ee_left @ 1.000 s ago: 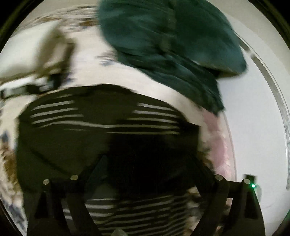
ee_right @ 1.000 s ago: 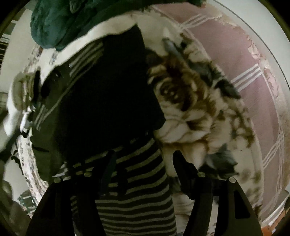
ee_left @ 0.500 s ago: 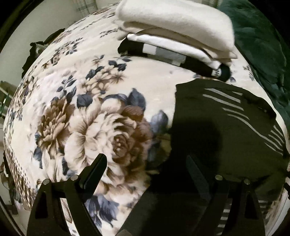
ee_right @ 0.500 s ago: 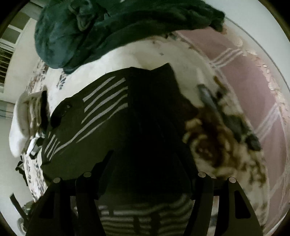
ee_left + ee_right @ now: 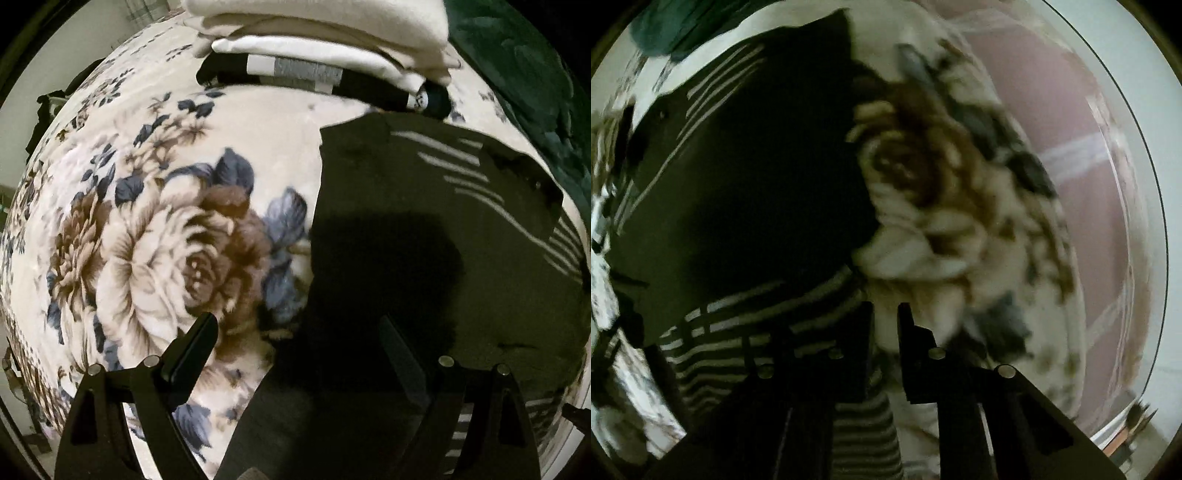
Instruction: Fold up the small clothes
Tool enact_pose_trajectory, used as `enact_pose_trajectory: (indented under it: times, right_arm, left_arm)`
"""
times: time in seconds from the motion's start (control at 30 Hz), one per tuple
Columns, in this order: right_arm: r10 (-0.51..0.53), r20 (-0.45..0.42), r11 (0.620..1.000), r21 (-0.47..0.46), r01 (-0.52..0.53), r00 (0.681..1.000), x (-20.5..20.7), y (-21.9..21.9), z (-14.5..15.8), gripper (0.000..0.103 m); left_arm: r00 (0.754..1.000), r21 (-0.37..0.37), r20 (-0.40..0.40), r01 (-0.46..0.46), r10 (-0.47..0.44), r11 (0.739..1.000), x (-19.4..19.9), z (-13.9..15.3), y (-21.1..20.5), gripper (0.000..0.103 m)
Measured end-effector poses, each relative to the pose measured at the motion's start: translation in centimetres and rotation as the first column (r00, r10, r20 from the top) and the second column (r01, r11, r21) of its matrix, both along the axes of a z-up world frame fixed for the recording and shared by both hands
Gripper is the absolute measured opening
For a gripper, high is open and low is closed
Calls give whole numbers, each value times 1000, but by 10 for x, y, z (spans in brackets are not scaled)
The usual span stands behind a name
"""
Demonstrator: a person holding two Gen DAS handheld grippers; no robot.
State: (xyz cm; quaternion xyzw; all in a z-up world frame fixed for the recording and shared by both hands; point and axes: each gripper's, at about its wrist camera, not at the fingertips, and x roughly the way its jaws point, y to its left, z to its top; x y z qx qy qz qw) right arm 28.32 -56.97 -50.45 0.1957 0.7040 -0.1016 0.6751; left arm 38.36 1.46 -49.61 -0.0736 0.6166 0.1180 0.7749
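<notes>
A dark garment with thin white stripes (image 5: 424, 229) lies spread on a floral blanket (image 5: 155, 236). My left gripper (image 5: 295, 343) is open and empty, hovering over the garment's left edge, one finger over the blanket and one over the cloth. In the right wrist view the same garment (image 5: 746, 177) fills the left half. My right gripper (image 5: 884, 314) has its fingers nearly together at the striped right edge of the garment (image 5: 783, 306); the view is blurred and I cannot tell whether cloth is pinched between them.
A stack of folded white and black clothes (image 5: 325, 48) sits on the blanket beyond the garment. A dark green blanket (image 5: 524, 85) is heaped at the far right. A pink sheet (image 5: 1052, 110) and white wall lie right of the bed.
My right gripper has closed from wide open to nearly shut at the garment's striped edge. My left gripper stayed open and moved slightly closer over the garment's left edge.
</notes>
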Motion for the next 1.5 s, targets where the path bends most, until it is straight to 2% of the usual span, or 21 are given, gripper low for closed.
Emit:
enact_pose_trajectory:
  times: [0.03, 0.1, 0.23, 0.3, 0.43, 0.47, 0.5, 0.53, 0.57, 0.77, 0.87, 0.97, 1.0, 1.03, 1.07, 1.17, 1.2, 1.23, 1.27, 1.37, 1.5]
  right_arm:
    - [-30, 14, 999, 12, 30, 999, -2, -5, 5, 33]
    - [-93, 86, 995, 52, 89, 992, 0, -12, 20, 46]
    - [-97, 189, 991, 105, 78, 977, 25, -2, 40, 48]
    - [-51, 179, 996, 85, 36, 982, 46, 13, 35, 48]
    - [-17, 82, 998, 53, 12, 997, 73, 33, 6, 48]
    - [-12, 53, 1000, 28, 10, 999, 75, 38, -3, 48]
    - [-19, 61, 1000, 9, 19, 998, 72, 41, -5, 36]
    - [-24, 77, 1000, -2, 24, 997, 71, 43, -3, 7]
    - [-24, 89, 999, -19, 26, 996, 68, 45, 1, 0]
    - [-63, 167, 998, -9, 66, 984, 25, 39, 30, 0]
    - [-51, 101, 996, 73, 44, 994, 5, 33, 24, 0]
    - [-146, 73, 967, 220, 127, 987, -3, 21, 16, 5]
    - [-191, 79, 952, 260, 164, 978, -3, 17, 13, 22]
    - [-250, 88, 928, 304, 213, 964, -9, 12, 8, 49]
    - [-328, 100, 893, 358, 274, 939, -12, 6, 4, 56]
    - [-456, 64, 809, 446, 383, 888, -3, 2, -19, 57]
    - [-495, 42, 780, 462, 422, 868, -2, 4, -26, 53]
    - [-513, 42, 772, 459, 439, 858, -2, 5, -29, 22]
    - [-500, 46, 799, 410, 440, 865, -3, 11, -27, 8]
    - [-440, 130, 860, 344, 376, 888, -16, 22, -9, 9]
    - [-293, 108, 943, 197, 268, 950, -28, 29, -5, 8]
  left_arm:
    - [1000, 2, -3, -1, 1, 1000, -1, -1, 1, 89]
    - [1000, 11, -6, -4, 4, 1000, -3, -1, 2, 89]
    - [1000, 34, -3, 15, -15, 999, 3, 2, 1, 89]
    - [1000, 22, 3, 25, -25, 999, 11, 5, -2, 89]
    - [997, -5, -20, 80, -80, 997, 37, -1, -17, 89]
    - [994, -6, -37, 103, -103, 995, 44, -8, -22, 83]
    - [991, -16, -46, 123, -124, 992, 49, -14, -27, 69]
    - [989, -45, -45, 142, -144, 989, 53, -18, -30, 25]
    - [987, -61, -43, 151, -154, 987, 56, -20, -33, 11]
    - [990, -103, 63, 129, -123, 986, 41, 4, -22, 7]
    - [995, -122, 50, 93, -87, 988, 29, 2, -8, 6]
    - [997, -134, 33, 80, -76, 988, 23, -2, 2, 6]
    - [996, -131, 34, 83, -79, 988, 22, 0, 1, 6]
    - [996, -127, 35, 90, -86, 988, 22, 0, 1, 6]
    - [995, -123, 35, 94, -91, 988, 21, 0, -3, 6]
    - [995, -117, 34, 99, -95, 988, 26, 1, -7, 6]
    - [995, -117, 34, 98, -94, 988, 27, 1, -8, 6]
    - [995, -118, 34, 96, -93, 988, 26, 1, -8, 6]
    - [995, -118, 33, 96, -93, 988, 26, 1, -8, 6]
    - [995, -122, 27, 98, -95, 988, 26, 0, -8, 7]
    - [995, -145, 12, 95, -94, 985, 23, 0, -3, 9]
